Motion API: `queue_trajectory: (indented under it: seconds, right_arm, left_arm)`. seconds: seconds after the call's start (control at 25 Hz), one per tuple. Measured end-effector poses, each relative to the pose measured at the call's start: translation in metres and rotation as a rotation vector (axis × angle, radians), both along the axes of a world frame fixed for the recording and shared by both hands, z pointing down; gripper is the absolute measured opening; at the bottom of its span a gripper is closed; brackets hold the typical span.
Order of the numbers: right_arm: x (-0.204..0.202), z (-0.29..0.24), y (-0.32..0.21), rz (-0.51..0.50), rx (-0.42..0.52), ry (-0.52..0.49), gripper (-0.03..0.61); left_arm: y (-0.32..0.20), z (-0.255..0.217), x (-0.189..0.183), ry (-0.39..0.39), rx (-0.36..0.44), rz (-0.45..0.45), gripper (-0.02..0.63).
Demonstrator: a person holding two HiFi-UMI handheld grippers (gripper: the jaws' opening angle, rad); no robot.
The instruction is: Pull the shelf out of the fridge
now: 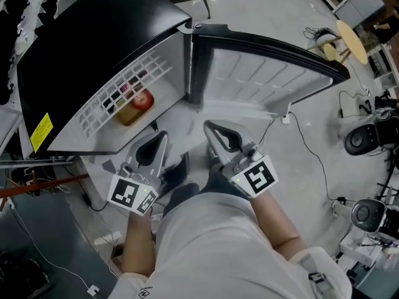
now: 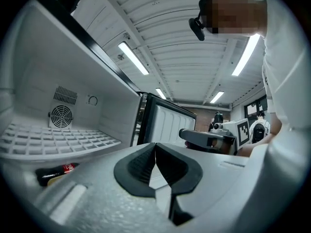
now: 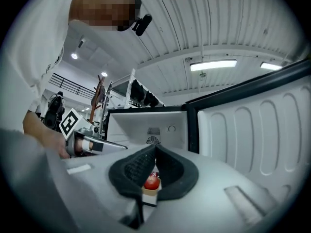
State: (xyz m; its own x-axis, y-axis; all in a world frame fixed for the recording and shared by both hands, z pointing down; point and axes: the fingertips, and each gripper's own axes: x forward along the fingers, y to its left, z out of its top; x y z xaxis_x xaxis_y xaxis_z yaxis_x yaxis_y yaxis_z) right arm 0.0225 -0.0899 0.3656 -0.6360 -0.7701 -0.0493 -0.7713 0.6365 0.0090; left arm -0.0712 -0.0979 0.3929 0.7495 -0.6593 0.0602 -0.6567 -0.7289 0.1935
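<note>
Grey floor [image 1: 262, 17] open before one black fridge [image 1: 93, 36], its one door [image 1: 262, 73] swung wide at right. One white wire shelf [image 1: 124, 92] seated inside, front edge facing two grippers: left gripper [image 1: 163, 134] and right gripper [image 1: 209, 127], both pinched together, empty, near it without touching. One apple [image 1: 142, 100] below. Only from left gripper view: one dark bottle [image 2: 58, 171] under shelf.

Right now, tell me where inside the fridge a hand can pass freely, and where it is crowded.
Free: above the white shelf, between its bare grid and the fridge's top wall, back to the fan. Crowded: under the shelf, where an apple on a box and a cola bottle lie.
</note>
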Motion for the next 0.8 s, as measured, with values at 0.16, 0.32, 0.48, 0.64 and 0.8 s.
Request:
queue_trajectory:
  seconds: [0.16, 0.32, 0.48, 0.64, 0.8]
  right_arm:
    - [-0.019, 0.002, -0.023, -0.098, 0.000, 0.031, 0.002]
    - [-0.033, 0.005, -0.044, -0.200, -0.002, 0.052, 0.002]
    - [-0.050, 0.015, -0.061, -0.297, -0.001, 0.099, 0.002]
    - [-0.064, 0.034, -0.069, -0.373, -0.016, 0.212, 0.002]
    - [-0.073, 0.050, -0.076, -0.442, -0.034, 0.295, 0.002]
  left_arm:
    - [-0.017, 0.006, -0.023, 0.009, -0.028, -0.119, 0.008]
    - [-0.033, 0.020, -0.042, 0.047, -0.077, -0.239, 0.008]
    - [-0.048, 0.034, -0.063, 0.100, -0.124, -0.357, 0.008]
    - [-0.059, 0.044, -0.086, 0.171, -0.152, -0.451, 0.009]
    - [-0.063, 0.057, -0.109, 0.280, -0.189, -0.549, 0.009]
